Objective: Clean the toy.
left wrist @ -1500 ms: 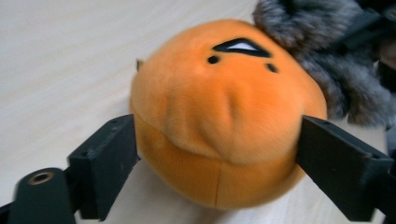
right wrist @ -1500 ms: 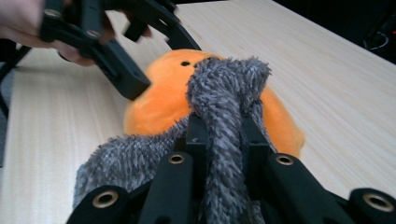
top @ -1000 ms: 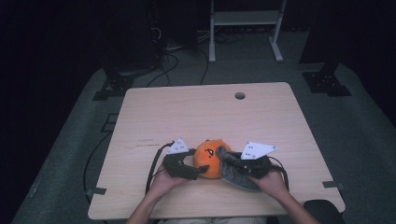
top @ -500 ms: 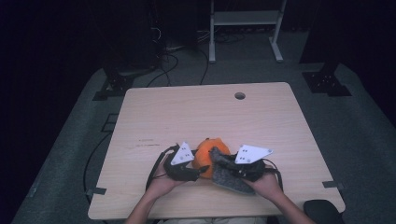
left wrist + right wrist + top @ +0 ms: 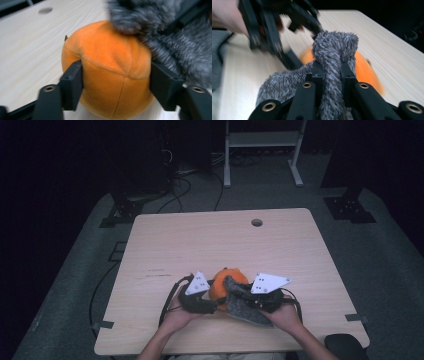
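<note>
My left gripper [image 5: 116, 82] just closed onto the orange ball [image 5: 110, 72] near the table's [image 5: 210, 235] front edge (a real hold now); right [image 5: 329, 75] pinches grey fur [image 5: 334, 47].

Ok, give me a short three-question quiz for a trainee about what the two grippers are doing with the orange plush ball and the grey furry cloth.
1. True or false: the left gripper has its jaws on either side of the orange plush ball.
2. What does the right gripper pinch? A) the ball B) the grey furry cloth C) a cable
3. In the high view, what round feature marks the table near its far edge?

Key: 1 true, pressing its sides. 2 B. 3 a small hole.
</note>
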`<state>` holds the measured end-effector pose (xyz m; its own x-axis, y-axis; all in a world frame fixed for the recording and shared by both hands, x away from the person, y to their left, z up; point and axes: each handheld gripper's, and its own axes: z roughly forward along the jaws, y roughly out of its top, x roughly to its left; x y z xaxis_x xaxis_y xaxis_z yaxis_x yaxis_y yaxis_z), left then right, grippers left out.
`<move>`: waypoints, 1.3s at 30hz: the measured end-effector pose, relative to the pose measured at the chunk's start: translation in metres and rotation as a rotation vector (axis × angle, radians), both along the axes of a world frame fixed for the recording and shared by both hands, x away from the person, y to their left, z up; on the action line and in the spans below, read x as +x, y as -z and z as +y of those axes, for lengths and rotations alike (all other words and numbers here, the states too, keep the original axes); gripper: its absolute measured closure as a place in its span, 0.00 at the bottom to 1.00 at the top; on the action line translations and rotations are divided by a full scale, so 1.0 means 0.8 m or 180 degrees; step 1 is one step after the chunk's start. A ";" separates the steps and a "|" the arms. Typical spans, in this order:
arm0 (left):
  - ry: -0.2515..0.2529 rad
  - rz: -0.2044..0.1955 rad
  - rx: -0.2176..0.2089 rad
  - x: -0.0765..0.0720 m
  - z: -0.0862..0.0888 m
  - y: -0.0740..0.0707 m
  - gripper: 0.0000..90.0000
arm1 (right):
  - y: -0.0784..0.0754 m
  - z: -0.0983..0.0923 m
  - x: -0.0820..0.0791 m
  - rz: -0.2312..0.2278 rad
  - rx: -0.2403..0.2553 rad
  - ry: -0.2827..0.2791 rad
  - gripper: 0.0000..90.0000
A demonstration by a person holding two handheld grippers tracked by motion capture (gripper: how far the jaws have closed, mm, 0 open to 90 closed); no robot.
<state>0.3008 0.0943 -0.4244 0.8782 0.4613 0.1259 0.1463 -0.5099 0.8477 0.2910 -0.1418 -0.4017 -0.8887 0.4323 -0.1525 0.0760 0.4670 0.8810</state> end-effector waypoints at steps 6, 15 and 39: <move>0.0157 -0.0246 0.0209 -0.012 -0.006 0.001 0.38 | -0.008 -0.002 0.003 -0.0038 -0.0047 0.0028 0.86; 0.0091 -0.0062 0.0100 -0.005 0.000 0.002 0.38 | -0.005 0.004 0.000 0.0074 -0.0040 -0.0131 0.86; -0.0155 0.0413 -0.0310 0.013 0.016 0.001 0.19 | 0.017 -0.027 0.013 0.0252 -0.0096 0.0214 0.86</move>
<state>0.3111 0.1070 -0.4256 0.8606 0.5082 -0.0345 0.2803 -0.4159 0.8652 0.3014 -0.1630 -0.4155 -0.8676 0.4877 -0.0968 0.1770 0.4849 0.8565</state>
